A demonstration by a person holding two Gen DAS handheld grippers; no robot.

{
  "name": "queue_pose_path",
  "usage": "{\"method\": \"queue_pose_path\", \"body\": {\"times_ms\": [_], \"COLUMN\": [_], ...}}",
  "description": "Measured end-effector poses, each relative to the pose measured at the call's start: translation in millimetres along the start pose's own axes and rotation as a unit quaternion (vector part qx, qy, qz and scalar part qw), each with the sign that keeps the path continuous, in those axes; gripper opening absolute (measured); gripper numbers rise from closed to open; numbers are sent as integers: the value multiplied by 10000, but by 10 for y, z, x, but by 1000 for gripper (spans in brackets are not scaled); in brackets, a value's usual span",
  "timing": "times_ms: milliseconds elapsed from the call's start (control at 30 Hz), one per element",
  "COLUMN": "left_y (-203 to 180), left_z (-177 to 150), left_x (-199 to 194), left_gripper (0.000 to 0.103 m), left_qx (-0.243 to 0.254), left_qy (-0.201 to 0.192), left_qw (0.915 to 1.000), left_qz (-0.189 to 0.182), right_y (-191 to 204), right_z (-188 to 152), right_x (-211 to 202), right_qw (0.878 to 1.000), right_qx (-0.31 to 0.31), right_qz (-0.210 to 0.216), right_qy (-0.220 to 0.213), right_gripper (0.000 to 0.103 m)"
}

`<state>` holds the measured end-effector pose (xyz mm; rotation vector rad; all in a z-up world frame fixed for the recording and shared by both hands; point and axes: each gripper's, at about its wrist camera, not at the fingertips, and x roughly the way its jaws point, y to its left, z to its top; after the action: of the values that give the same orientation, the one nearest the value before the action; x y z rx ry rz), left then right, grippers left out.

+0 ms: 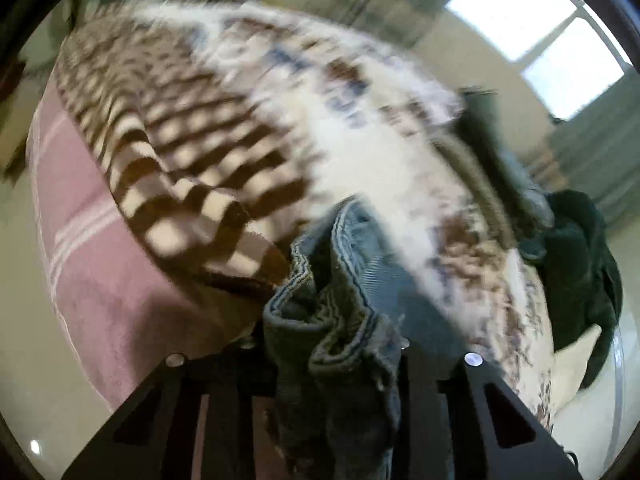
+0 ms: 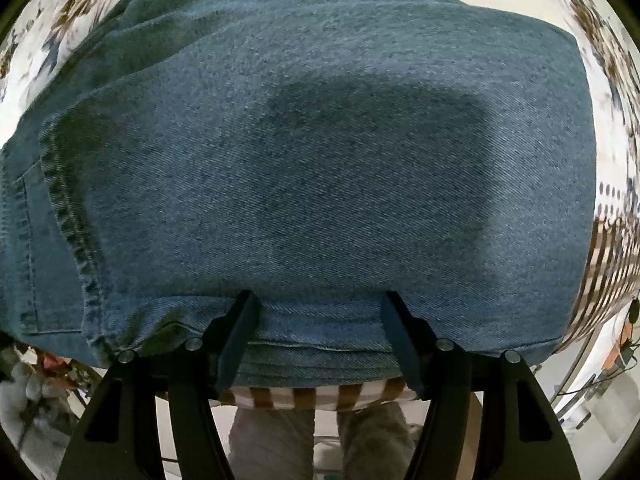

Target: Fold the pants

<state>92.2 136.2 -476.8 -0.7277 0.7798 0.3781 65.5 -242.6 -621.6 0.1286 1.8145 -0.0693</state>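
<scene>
The pants are blue denim jeans. In the left wrist view my left gripper (image 1: 332, 344) is shut on a bunched hem of the jeans (image 1: 332, 320) and holds it above the bed; the view is blurred by motion. In the right wrist view the jeans (image 2: 320, 152) lie folded flat on the bed and fill most of the frame. My right gripper (image 2: 320, 304) is open, its two fingers spread and resting at the near folded edge of the jeans, with nothing clamped between them.
The bed has a white floral cover (image 1: 380, 140), a brown-and-cream checked blanket (image 1: 180, 152) and a pink sheet (image 1: 92, 260). Dark green clothing (image 1: 580, 272) lies at the bed's right edge. A person's grey trouser legs (image 2: 320, 440) stand below the bed edge.
</scene>
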Motion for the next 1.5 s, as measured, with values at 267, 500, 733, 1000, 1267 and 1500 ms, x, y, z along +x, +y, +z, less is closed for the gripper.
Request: {"method": "queue_pose_path", "body": {"times_ms": [267, 500, 733, 1000, 1267, 1500], "left_y": [-536, -677, -726, -752, -1088, -1796], "left_z": [-3, -166, -192, -289, -428, -552], "left_x": [-700, -923, -973, -1027, -1120, -1206], "left_gripper": [24, 24, 23, 22, 19, 17], "left_qx": [440, 390, 457, 478, 839, 1211], "left_qy": [-372, -436, -580, -537, -434, -151], "left_qw": [9983, 9977, 9953, 9952, 9952, 9887], "left_qz": [-40, 346, 621, 657, 255, -866], "right_y": [-289, -864, -1402, -1589, -1274, -1468], "right_z": [-124, -290, -389, -498, -391, -452], "right_x": [-231, -506, -512, -490, -539, -811], "right_qw": [9982, 9954, 9948, 9950, 9937, 9896], "right_qx": [-228, -148, 110, 61, -74, 200], "right_qz": [293, 513, 591, 662, 720, 796], "right_qy": [-478, -800, -817, -748, -851, -1183], "right_gripper": [67, 67, 67, 67, 67, 67]}}
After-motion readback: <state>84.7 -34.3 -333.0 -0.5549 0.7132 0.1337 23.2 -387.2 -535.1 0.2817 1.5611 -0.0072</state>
